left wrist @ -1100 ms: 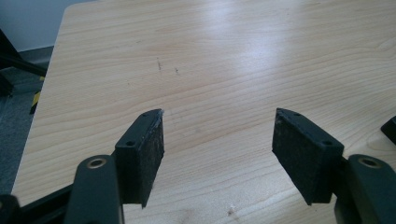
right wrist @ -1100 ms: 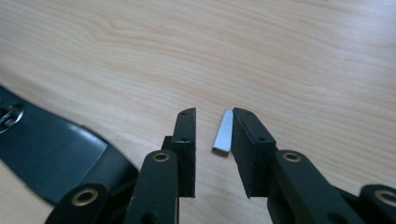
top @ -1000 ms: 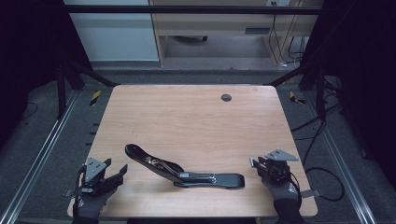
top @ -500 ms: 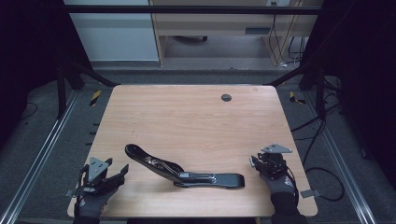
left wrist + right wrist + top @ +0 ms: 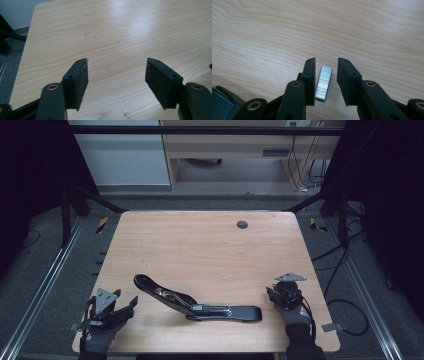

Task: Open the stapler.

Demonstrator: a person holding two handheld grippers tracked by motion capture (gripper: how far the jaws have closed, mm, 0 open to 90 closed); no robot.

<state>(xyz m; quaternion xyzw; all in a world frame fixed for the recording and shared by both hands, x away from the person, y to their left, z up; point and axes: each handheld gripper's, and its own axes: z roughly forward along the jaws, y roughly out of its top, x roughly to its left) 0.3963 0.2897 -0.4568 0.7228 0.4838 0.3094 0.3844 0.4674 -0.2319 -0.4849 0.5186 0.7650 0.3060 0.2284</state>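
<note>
While the opened black stapler lies unmoved near the table's near edge, its top arm swung up and away from the base, the right gripper has shifted since a second ago: it sat just right of the stapler's base end then, and now it stands a little farther from the stapler and tipped more steeply down toward the wood. That suggests the person is going for something small on the surface rather than the stapler itself. From above, nothing can be made out beneath that gripper; the right gripper view settles the matter, showing a silvery strip of staples lying flat on the table between the right gripper's two jaws, which stand narrowly apart, bracketing the strip with a gap on one side and not yet pressing it. My reading is that a pinch on the strip comes next, likely to load it into the stapler's open channel. The left gripper waits well to the left of the stapler, barely changed, and the left gripper view shows its jaws spread wide over bare wood, holding nothing.
</note>
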